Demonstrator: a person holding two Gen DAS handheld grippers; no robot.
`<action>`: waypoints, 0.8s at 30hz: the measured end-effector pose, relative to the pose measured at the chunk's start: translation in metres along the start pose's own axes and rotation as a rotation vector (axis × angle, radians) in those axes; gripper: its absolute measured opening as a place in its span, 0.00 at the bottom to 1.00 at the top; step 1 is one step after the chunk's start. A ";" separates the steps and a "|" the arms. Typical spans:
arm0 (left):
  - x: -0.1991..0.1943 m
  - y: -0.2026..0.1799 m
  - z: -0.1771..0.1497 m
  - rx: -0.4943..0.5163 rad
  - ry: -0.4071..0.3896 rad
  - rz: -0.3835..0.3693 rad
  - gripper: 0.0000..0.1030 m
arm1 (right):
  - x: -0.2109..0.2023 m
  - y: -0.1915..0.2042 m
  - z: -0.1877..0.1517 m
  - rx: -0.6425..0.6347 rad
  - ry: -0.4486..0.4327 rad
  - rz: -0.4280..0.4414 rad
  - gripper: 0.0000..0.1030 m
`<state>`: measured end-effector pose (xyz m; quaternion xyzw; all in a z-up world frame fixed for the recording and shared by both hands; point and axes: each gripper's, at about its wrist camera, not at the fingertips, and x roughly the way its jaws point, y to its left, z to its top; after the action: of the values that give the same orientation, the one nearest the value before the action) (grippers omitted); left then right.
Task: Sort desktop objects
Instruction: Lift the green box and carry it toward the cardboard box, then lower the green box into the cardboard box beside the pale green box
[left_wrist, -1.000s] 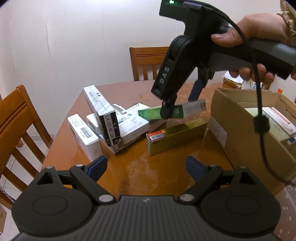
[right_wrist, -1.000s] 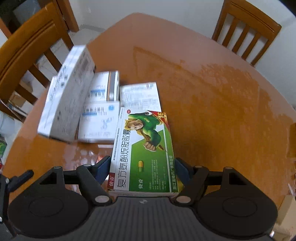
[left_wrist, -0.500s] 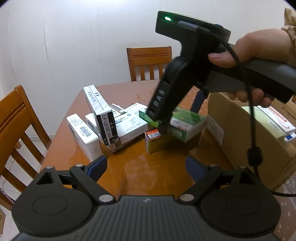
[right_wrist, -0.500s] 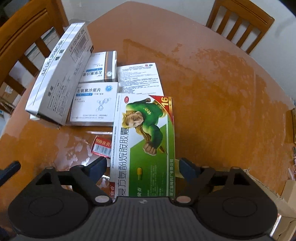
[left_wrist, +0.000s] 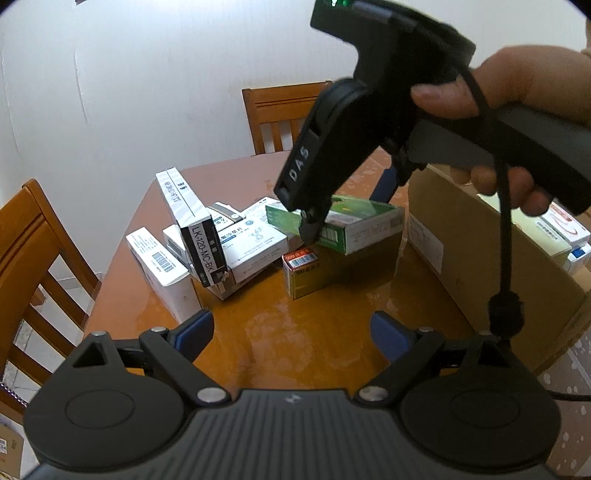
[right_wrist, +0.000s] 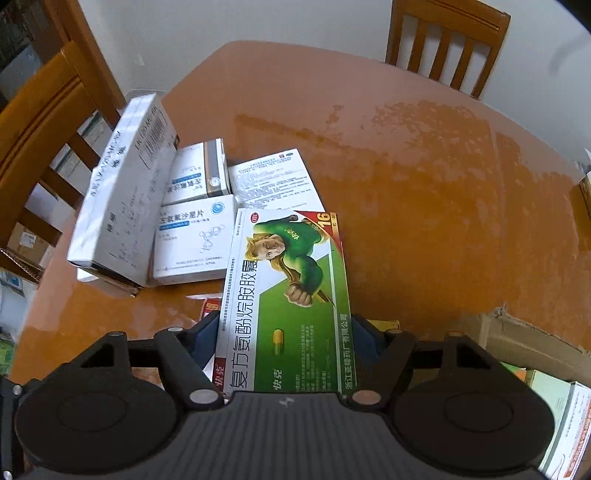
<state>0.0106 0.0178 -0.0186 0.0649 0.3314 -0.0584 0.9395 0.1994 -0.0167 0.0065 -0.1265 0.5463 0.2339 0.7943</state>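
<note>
1. The right tongs (right_wrist: 284, 332) point steeply down, and their jaws are closing on the green medicine box (right_wrist: 288, 295), which lies between the blue pads with its printed face up.
2. In the left wrist view the same green box sits above the gold box (left_wrist: 301, 273), with one dark finger (left_wrist: 308, 229) of the right tongs against its near side; whether it rests on the gold box or is lifted clear I cannot tell.
3. A person's hand (left_wrist: 517, 110) grips the grey handle of the right tongs.
4. The left tongs (left_wrist: 293, 332) stand wide apart with nothing between them, over bare table (left_wrist: 258, 332).
5. Just left of the green box lies a cluster of white medicine boxes (right_wrist: 192, 243) on the table, with a long white carton (right_wrist: 122, 192) leaning tilted across them.
6. A cardboard box (left_wrist: 480, 266) stands on the right of the table, close beside the gold box, with several packets already inside it.
7. Wooden chairs (left_wrist: 280, 114) stand around the table.
</note>
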 end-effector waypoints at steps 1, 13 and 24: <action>-0.001 -0.001 0.000 0.003 -0.001 0.001 0.89 | -0.003 0.000 0.000 0.004 -0.008 0.005 0.75; -0.016 -0.018 0.008 0.060 -0.034 -0.001 0.89 | -0.080 -0.017 -0.012 0.091 -0.180 0.054 0.75; -0.026 -0.047 0.016 0.131 -0.072 -0.071 0.89 | -0.154 -0.094 -0.072 0.294 -0.288 -0.082 0.75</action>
<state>-0.0068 -0.0291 0.0057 0.1122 0.2951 -0.1156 0.9418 0.1443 -0.1665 0.1172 0.0035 0.4499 0.1347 0.8829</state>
